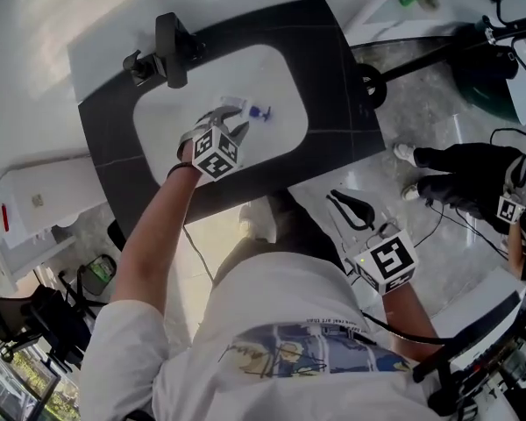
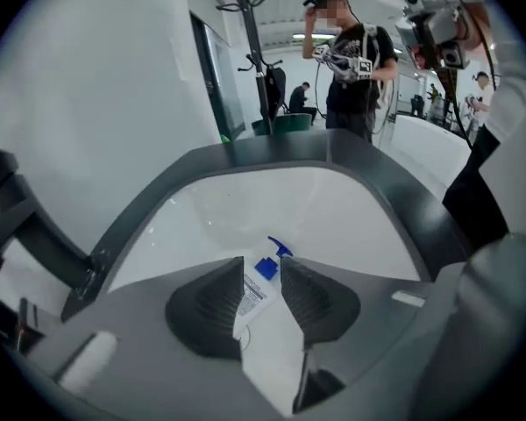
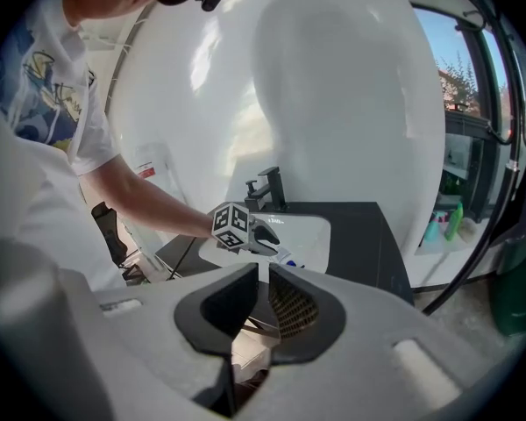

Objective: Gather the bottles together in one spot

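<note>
The dark counter (image 1: 333, 77) filled the upper middle of the head view, and the white sink (image 1: 171, 143) was sunk into it. A black tap (image 1: 169, 46) stood at the sink's upper left edge. My left claw (image 1: 235, 119) was over the basin near the centre of that view, angled downward. In its own view the two ribbed pads were clamped on a white bottle (image 2: 263, 331), which stood between them at the lower centre with its printed label against the left pad. My right claw (image 1: 344, 205) hung off the counter at the lower right of the head view, over the pale floor (image 1: 438, 117). In its own view its jaws sat almost together, only a thin slit between them and nothing in it. The bottle's small blue spray cap (image 2: 268, 265) poked out just past the left claw's pad tips, toward the basin.
</note>
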### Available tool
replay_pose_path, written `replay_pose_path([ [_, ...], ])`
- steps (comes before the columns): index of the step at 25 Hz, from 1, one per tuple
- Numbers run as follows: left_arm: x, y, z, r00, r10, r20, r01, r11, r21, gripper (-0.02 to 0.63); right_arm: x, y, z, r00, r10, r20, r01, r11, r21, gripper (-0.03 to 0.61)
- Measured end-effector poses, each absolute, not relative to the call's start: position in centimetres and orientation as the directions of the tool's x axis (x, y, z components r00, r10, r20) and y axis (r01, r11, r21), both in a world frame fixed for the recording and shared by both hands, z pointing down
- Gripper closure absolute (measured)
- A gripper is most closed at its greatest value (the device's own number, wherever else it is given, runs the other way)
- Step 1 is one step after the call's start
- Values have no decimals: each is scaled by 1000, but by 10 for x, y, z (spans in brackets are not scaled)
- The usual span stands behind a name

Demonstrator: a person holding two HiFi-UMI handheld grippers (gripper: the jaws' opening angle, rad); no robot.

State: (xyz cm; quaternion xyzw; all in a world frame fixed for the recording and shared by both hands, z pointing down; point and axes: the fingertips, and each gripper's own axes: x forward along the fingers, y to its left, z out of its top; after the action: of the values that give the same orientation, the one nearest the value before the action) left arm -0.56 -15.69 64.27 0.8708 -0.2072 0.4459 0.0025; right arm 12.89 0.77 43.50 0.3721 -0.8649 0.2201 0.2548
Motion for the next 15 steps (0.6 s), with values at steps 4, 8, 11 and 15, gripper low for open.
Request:
replay_pose_path([
  [4, 13, -162, 676, 458, -277, 845, -208, -957, -201, 472, 150, 8, 440, -562, -551, 616, -786, 587, -192, 540],
  [8, 21, -166, 704, 378, -239, 895, -46, -970, -240, 471, 168, 6, 448, -547, -554, 627, -802, 562, -204, 540],
  [11, 21, -167, 725, 318, -211, 924, 44, -971, -236, 460, 173, 7, 455, -541, -545, 641, -808, 548, -216, 541],
  [15, 32, -170, 739, 285, -168, 944, 126, -969, -211, 451, 178, 4, 461, -528, -543, 653, -818, 532, -218, 540],
])
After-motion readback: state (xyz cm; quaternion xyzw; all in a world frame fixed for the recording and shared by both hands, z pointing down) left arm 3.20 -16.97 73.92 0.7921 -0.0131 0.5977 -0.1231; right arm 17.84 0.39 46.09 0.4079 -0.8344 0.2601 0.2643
